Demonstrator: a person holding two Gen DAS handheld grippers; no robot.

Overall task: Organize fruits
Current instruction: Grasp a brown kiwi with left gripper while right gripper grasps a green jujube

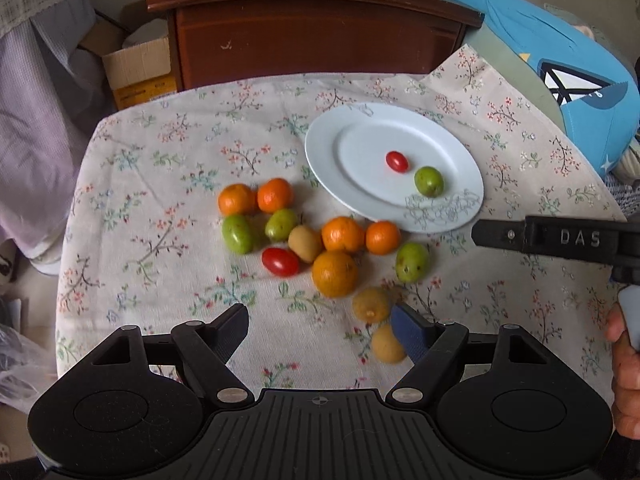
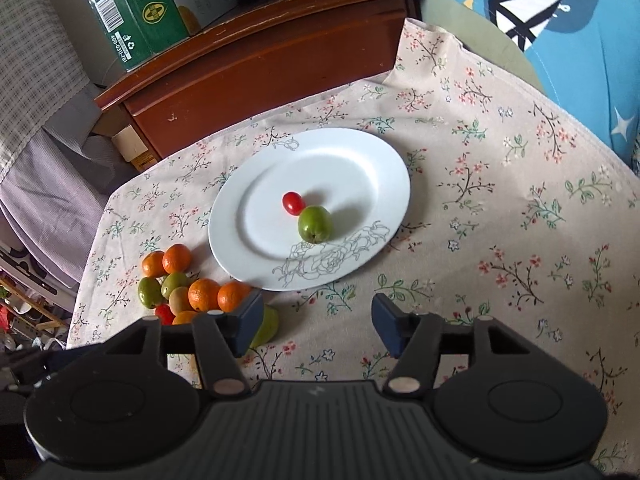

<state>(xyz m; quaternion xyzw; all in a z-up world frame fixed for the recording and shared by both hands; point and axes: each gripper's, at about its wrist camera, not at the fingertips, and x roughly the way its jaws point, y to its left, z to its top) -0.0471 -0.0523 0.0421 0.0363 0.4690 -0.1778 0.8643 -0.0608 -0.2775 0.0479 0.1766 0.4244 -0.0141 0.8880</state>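
Observation:
A white plate on the floral cloth holds a red cherry tomato and a green fruit. Left of the plate lies a cluster of oranges, green fruits, a tomato and brownish fruits. My left gripper is open over the cloth near the cluster, with two yellow-brown fruits by its right finger. My right gripper is open over bare cloth in front of the plate, empty; a green fruit sits behind its left finger.
A dark wooden cabinet stands beyond the table, with a green box on it. A cardboard box lies at the left, blue fabric at the right. A hand shows at the right edge.

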